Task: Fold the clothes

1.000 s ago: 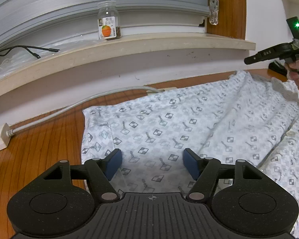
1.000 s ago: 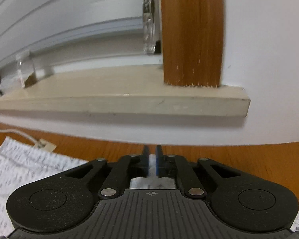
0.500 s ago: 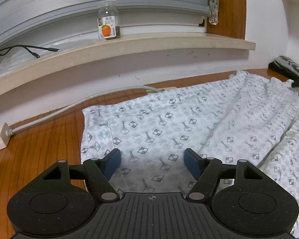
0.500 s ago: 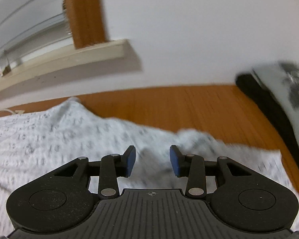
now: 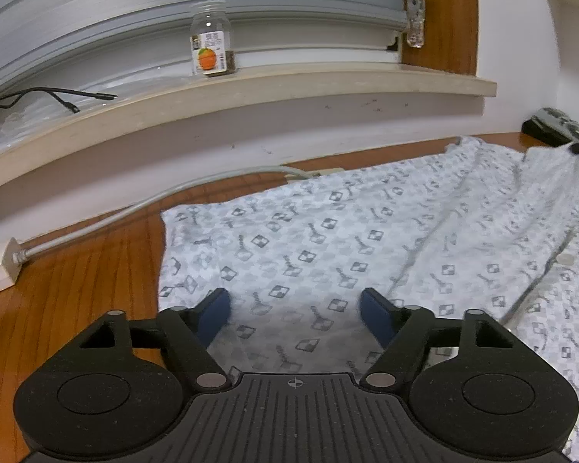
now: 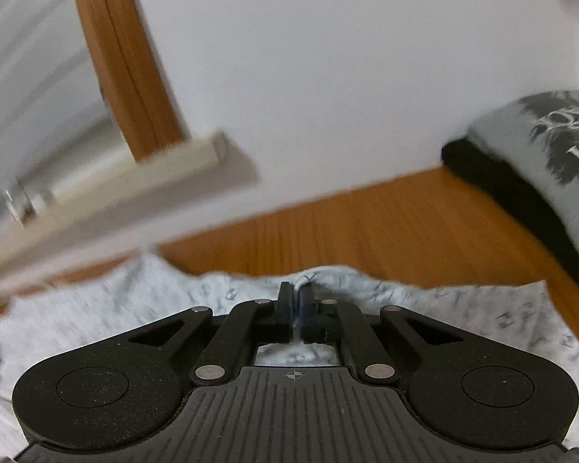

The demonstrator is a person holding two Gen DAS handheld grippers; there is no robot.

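two grippers over one patterned shirt [image 5: 366, 231] on wooden table [image 5: 77, 270]. left gripper [image 5: 295, 314] spread wide and opening, pads off cloth. right gripper [image 6: 296, 310] pinched onto shirt's far edge.

Shirt [image 5: 366, 239]: thin woven cloth, matt, lightly creased. Table [image 5: 69, 289]: glossy grained wood. Jar [image 5: 210, 44]: clear glass, paper label. Gripper bodies: matt speckled black plastic, ribbed.

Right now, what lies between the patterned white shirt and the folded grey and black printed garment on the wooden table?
Only bare wooden table separates the patterned white shirt from the folded grey garment, in the right wrist view.
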